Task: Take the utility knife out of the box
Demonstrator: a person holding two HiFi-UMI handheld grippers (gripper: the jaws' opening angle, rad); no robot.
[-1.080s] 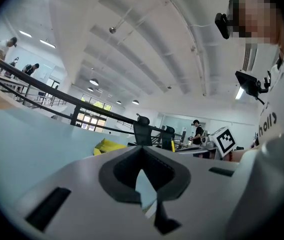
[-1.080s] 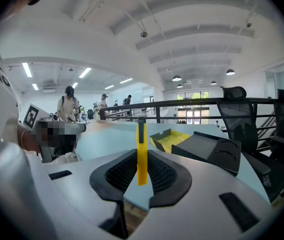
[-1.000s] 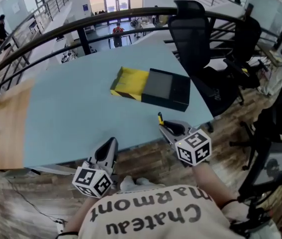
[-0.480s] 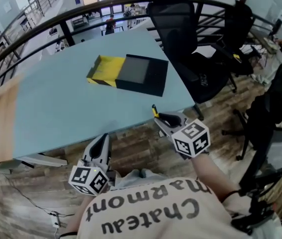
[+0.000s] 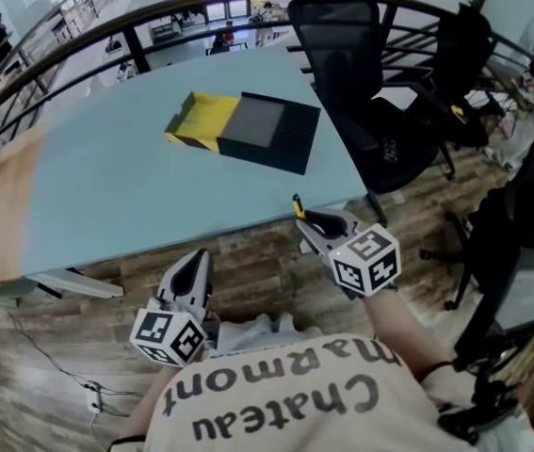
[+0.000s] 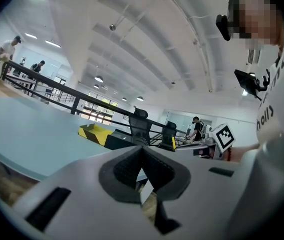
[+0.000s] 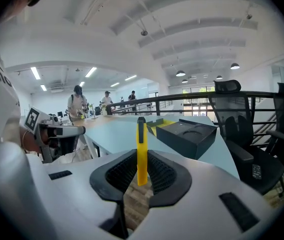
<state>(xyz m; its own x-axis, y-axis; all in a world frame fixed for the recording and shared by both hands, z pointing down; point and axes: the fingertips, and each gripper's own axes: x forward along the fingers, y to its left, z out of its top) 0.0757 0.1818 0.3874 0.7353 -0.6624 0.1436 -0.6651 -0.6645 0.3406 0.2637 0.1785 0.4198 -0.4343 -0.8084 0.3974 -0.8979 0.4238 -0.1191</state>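
Both my claws have drawn back from the box [image 5: 267, 135] since a second ago, and they now hang off the near edge of the table [image 5: 125, 196], over the wooden floor [image 5: 248, 252]. My right claw [image 5: 300, 213] is pinching the utility knife [image 5: 296, 201]: the right gripper view shows the yellow handle standing upright between the two dark pads, its black-tipped end poking up above them. The knife is out of the box and well apart from it, on my side of it and a little toward its black end. The box lies on the table with its yellow tray [image 5: 202, 119] slid out of the black sleeve, on the side away from the office chair [image 5: 342, 36]. My left claw [image 5: 194, 264] is empty, its pads pressed together at the tips, well short of the box, roughly in line with its yellow end
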